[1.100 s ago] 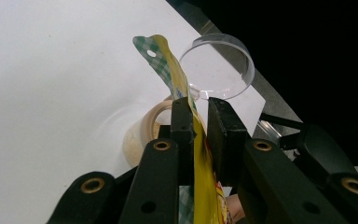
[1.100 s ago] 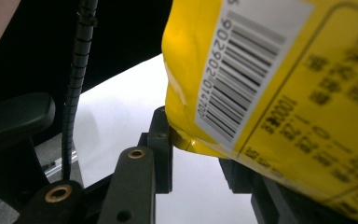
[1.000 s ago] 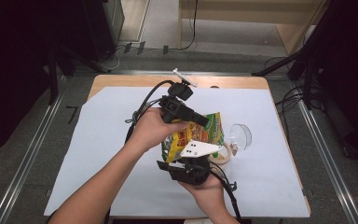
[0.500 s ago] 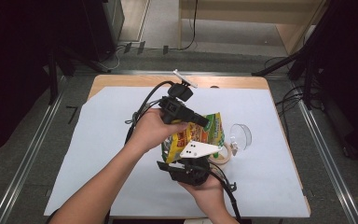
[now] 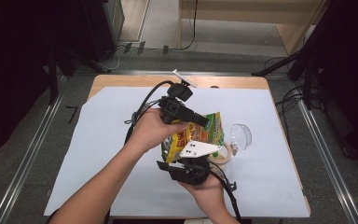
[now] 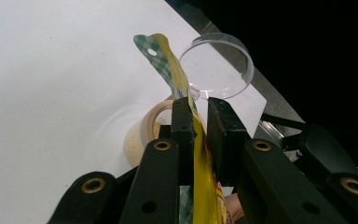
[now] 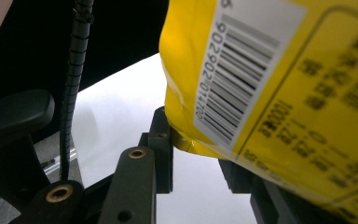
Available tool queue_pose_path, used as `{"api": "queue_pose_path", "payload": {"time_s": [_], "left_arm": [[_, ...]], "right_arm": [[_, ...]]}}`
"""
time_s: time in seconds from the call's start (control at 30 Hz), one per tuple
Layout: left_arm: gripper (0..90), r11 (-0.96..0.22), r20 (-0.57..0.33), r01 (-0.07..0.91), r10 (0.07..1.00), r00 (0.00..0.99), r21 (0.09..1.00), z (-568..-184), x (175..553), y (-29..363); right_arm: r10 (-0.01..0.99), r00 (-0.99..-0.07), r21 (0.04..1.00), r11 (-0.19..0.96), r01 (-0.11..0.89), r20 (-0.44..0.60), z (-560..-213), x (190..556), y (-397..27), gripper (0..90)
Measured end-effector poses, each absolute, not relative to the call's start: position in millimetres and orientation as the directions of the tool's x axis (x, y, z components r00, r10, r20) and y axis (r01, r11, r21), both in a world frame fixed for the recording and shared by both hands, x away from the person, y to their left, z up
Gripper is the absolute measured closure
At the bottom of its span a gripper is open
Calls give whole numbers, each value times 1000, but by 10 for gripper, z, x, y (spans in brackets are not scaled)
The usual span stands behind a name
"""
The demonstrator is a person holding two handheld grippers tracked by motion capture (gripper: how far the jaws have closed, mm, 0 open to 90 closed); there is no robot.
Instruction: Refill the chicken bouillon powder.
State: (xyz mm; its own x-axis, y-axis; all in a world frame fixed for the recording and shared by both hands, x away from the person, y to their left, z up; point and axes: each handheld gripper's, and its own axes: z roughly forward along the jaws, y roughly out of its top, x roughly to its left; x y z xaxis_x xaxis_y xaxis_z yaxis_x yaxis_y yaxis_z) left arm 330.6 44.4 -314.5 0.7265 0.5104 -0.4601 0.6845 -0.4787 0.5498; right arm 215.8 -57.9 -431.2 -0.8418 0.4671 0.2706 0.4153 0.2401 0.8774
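Observation:
A yellow snack bag (image 5: 182, 140) with a green checked top is held up over the table between both grippers. My left gripper (image 5: 204, 123) comes in from the left and is shut on the bag's upper edge; in the left gripper view its jaws (image 6: 200, 116) pinch the thin bag (image 6: 168, 60) edge-on. My right gripper (image 5: 191, 156), under its grey plate, holds the bag from below. In the right gripper view the bag's barcode side (image 7: 284, 93) sits between the jaws of that gripper (image 7: 196, 154), its bottom corner against the left jaw.
A clear round glass container (image 5: 240, 135) (image 6: 216, 65) lies on the white sheet (image 5: 98, 140) just right of the bag. A roll of tape (image 5: 221, 156) (image 6: 142, 135) lies under the bag. A small white object (image 5: 184, 78) rests at the table's far edge.

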Motion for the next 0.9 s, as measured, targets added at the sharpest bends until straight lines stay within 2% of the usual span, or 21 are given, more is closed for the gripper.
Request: {"api": "queue_pose_path", "payload": {"time_s": [0.9], "left_arm": [[815,-490,-457,678,504,733,548,-3153,3300,404]], "right_arm": [[475,-838,882,228,413,270,-4329,2143,-595,703]]}}
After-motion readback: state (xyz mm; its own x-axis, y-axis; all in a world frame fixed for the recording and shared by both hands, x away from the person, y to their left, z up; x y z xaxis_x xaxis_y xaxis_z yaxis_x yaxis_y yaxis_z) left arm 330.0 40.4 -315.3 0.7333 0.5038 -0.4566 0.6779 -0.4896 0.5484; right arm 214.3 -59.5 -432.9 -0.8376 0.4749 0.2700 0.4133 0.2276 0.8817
